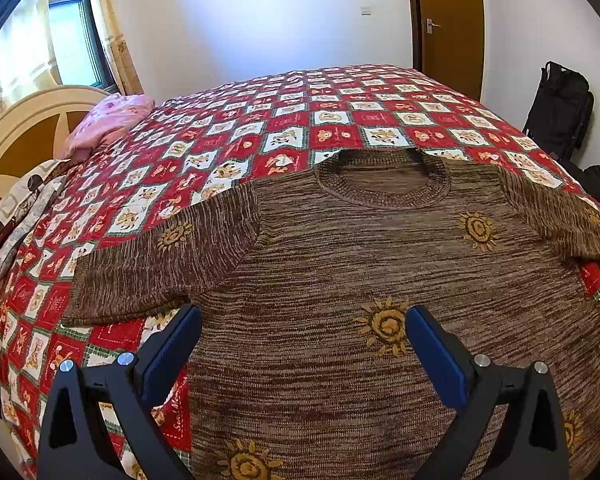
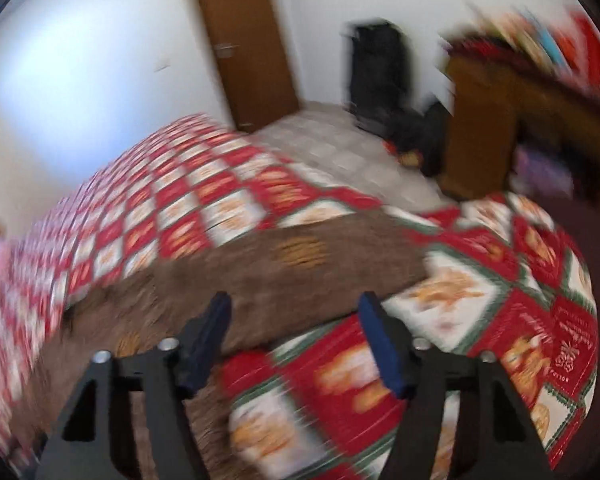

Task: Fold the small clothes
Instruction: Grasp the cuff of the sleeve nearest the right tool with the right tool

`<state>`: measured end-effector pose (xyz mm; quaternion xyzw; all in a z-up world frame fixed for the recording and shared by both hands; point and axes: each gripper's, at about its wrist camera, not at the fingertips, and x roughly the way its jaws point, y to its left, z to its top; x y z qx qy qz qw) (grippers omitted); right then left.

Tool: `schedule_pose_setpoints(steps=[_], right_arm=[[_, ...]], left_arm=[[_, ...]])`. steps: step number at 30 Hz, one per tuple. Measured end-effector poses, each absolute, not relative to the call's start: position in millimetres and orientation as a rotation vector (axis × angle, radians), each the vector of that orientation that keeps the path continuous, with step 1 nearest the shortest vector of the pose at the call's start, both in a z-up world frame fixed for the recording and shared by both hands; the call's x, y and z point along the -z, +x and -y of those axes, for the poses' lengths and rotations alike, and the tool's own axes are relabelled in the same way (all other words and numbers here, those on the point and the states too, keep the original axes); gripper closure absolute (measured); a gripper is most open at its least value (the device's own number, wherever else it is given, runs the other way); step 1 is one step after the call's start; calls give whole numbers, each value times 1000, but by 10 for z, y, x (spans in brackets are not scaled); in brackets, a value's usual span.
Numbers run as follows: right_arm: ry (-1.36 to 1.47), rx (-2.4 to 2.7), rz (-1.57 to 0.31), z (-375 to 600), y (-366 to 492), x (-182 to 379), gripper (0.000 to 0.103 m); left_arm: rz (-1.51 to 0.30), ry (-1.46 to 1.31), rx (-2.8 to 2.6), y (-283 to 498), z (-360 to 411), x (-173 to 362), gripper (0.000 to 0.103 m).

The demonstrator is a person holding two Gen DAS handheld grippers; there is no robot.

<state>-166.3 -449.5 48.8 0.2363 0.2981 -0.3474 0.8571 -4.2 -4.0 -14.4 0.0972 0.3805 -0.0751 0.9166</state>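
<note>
Left gripper (image 1: pixel 302 316): jaws spread wide, empty, above sweater body.
Right gripper (image 2: pixel 294 306): jaws apart, empty, over sleeve edge; view blurred.
Sweater (image 1: pixel 340 264): brown knit, sun motifs, flat on quilt (image 1: pixel 236 140), collar away, sleeves outspread.
Pillow (image 1: pixel 108 120): pink, near headboard (image 1: pixel 24 120).

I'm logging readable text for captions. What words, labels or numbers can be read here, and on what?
None reads fully.
Red-and-white patchwork bedspread: white script on the red squares, too small or blurred in both views.
Brown knitted sweater with yellow suns: no text.
Wall switch plate: no legible marking.
</note>
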Motion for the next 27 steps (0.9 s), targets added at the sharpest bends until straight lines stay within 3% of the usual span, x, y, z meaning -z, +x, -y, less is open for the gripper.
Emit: schedule_pose_setpoints(steps=[3,8,20,22,23,27], right_arm=[[644,784,-632,5113,-1873,-396,45],[784,770,-734,5536,-1825,-95,48],[614,762,-868,5644,-1346,-22,48],[558,770,-900,5633,-1293,11,58],[528,782,-915,5641,-1286,22,76],[525,740,-924,5695,-1359,30,88]], left_arm=[[-791,196,152,-5,32,163,1],[-806,205,150,39,54,196,1],[-825,199,139,124,26,232,1],[-827,198,141,125,26,231,1],[-825,198,141,129,28,230,1],[-822,189,143,129,8,218,1]])
